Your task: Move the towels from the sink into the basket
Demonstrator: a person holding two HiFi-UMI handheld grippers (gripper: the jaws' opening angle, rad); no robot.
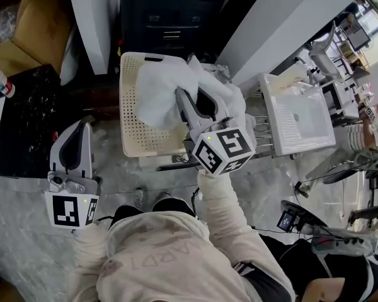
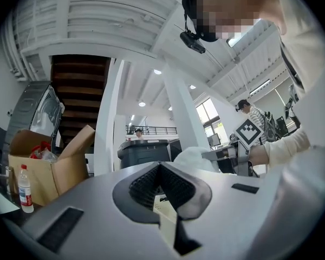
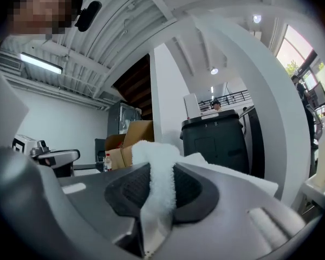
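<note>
A fluffy white towel (image 1: 156, 92) is gripped by the right claw (image 3: 158, 191) over a cream perforated plastic basket (image 1: 133, 137); the left claw (image 2: 160, 171) is closed, empty.

Towel (image 1: 154, 93) over the basket (image 1: 135, 137), sink (image 1: 302, 124) at its right.

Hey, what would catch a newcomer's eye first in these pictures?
The fluffy white towel pinched in the right tool stands out first, held over the cream perforated basket in the middle of the head view. Next come the left tool, shut and empty, low at the left, and the white sink off to the right.
</note>
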